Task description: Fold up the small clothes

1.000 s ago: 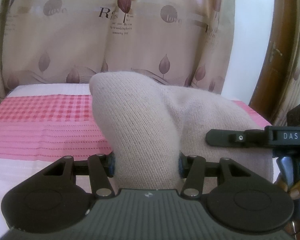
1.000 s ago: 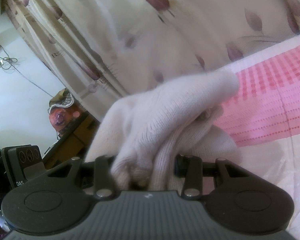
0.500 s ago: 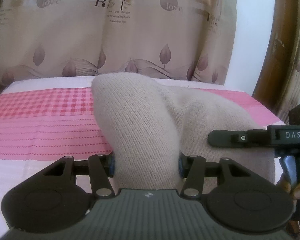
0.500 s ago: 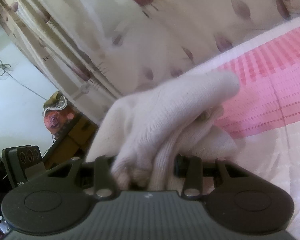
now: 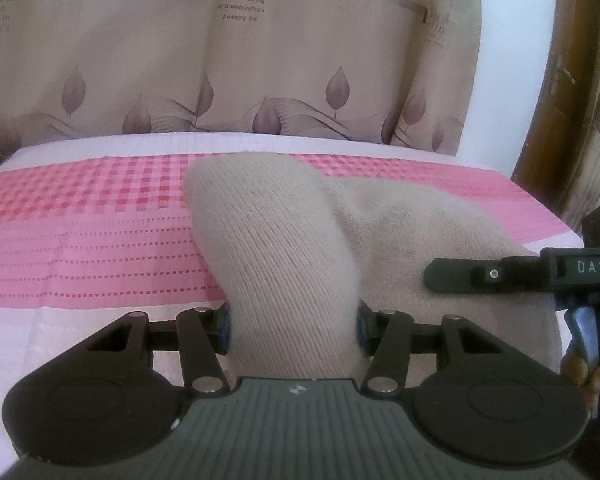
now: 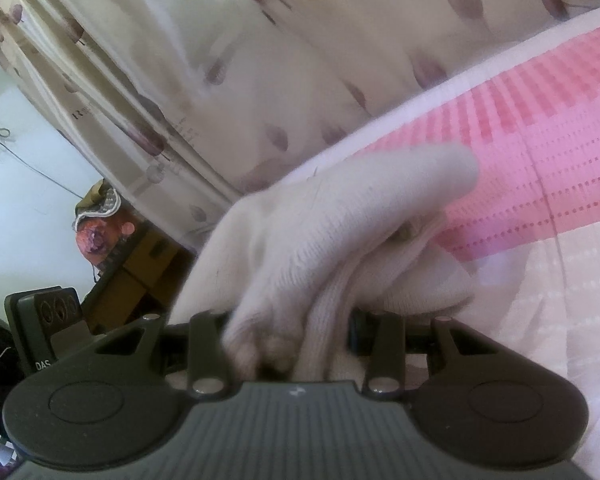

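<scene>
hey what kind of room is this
Probably a bedroom at home: a bed under a pink checked bedspread, a beige leaf-print curtain behind it, and a brown wooden door at the right.

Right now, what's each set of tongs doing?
Left tongs: shut on the beige knit garment.
Right tongs: shut on a bunched part of the same garment.
</scene>
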### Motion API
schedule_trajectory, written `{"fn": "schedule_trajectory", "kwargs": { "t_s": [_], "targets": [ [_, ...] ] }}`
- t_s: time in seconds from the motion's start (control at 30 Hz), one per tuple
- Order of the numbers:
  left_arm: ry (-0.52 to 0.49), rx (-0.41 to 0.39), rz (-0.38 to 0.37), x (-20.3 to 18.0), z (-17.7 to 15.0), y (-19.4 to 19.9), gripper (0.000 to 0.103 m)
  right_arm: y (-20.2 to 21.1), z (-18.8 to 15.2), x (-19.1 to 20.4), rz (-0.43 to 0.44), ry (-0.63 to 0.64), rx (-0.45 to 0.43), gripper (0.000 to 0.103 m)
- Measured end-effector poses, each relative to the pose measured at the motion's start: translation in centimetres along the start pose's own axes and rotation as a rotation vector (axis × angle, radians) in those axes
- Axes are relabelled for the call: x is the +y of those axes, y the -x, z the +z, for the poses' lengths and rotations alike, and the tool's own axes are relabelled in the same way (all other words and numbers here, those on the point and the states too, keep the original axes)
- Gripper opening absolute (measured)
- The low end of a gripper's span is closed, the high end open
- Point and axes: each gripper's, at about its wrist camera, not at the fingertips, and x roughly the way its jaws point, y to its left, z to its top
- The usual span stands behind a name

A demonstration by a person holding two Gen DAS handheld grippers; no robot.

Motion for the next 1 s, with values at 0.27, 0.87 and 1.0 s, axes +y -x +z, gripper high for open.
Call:
{"fn": "schedule_trajectory", "kwargs": {
  "t_s": [0.27,0.87,1.0],
  "targets": [
    [-0.005,-0.004,0.000,0.4,-0.7,-0.3,0.057,-0.5,-0.2,-0.3,-0.027,0.032,0.015,0.042],
    [-0.029,-0.018,0.069,0.2,-1.2,-0.1,0.077,-1.3,-0.6,0.6,-0.147,0.170,0.047,0.045],
    [-0.060,-0.031,0.099,-0.1,-1.3,0.2,0.082,-1.4,-0.6,0.9,-0.169,0.195,0.047,0.047]
  ]
}}
